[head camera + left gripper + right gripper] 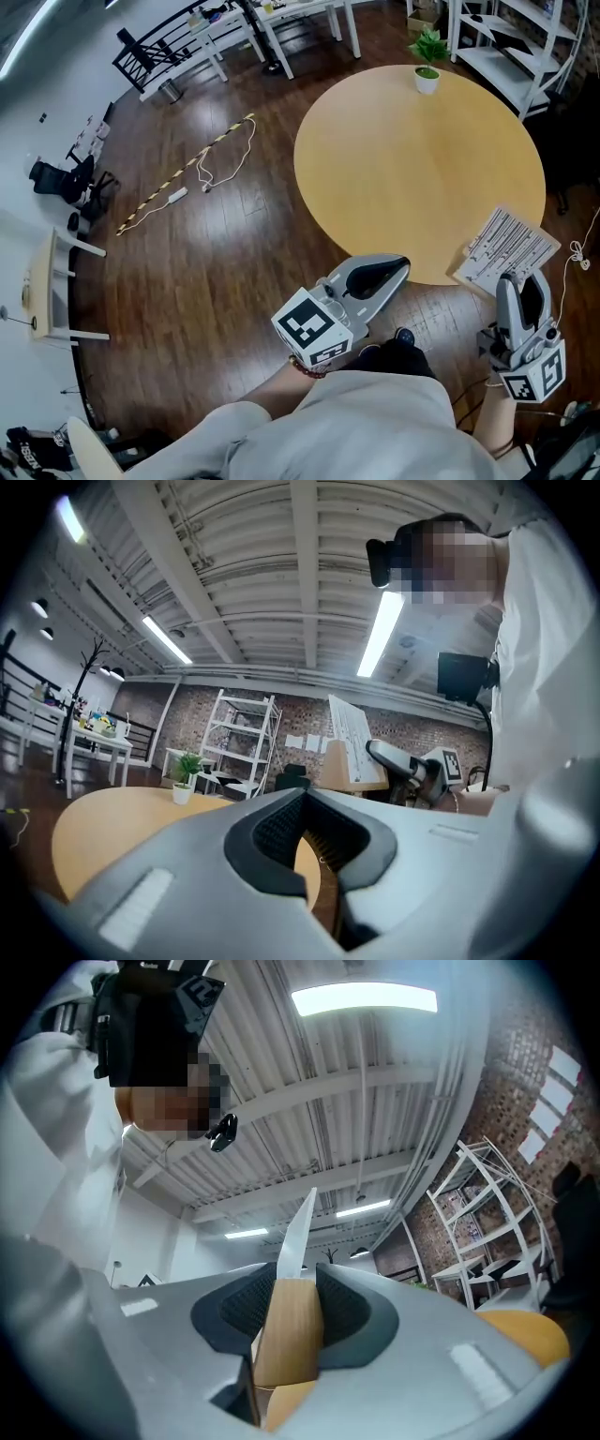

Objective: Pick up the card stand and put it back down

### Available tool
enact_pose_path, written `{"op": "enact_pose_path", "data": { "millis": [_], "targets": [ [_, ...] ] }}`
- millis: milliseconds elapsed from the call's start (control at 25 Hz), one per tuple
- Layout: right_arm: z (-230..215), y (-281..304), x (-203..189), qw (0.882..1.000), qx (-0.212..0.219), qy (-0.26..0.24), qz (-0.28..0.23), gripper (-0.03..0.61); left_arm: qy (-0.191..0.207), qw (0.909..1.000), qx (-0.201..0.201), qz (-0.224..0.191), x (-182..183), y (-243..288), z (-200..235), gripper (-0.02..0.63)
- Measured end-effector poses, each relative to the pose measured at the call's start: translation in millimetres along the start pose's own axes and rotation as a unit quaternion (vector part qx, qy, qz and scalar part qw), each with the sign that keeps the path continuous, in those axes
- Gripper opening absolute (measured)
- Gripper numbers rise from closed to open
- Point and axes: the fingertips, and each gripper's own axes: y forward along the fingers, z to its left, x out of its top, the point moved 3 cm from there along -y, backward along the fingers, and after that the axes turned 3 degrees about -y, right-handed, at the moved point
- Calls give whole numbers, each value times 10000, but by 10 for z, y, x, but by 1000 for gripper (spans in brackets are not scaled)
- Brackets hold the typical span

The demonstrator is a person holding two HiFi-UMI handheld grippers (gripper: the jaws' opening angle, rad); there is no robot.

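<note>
Card stand (287,1330) held aloft, clamped in upturned right gripper (521,281) jaws.

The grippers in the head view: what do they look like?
The left gripper and right gripper are smooth light-grey shells tapering to two jaws lined with black ribbed pads. Each carries a white cube printed with black square markers. The person wears a pale grey top and a reddish beaded bracelet.

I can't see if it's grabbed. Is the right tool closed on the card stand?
Closed on it: the card stand's wooden base sits pinched between both pads of the right tool.
</note>
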Motion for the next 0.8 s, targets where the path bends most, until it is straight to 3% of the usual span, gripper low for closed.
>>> {"op": "enact_pose_path", "data": {
  "millis": [120, 400, 680, 800],
  "targets": [
    [144, -145, -23, 10000, 86, 16, 3, 137, 250, 9996, -10, 123, -96, -66, -203, -11],
    [68, -208, -86, 9991, 413, 108, 55, 137, 326, 9993, 70, -168, -1, 37, -367, -8],
    [26, -249, -79, 9988, 481, 61, 110, 137, 626, 9979, 119, 76, -89, 117, -410, -3],
    [9, -257, -92, 9987, 486, 107, 90, 137, 563, 9983, 117, 81, -128, 131, -411, -5]
  ]
}}
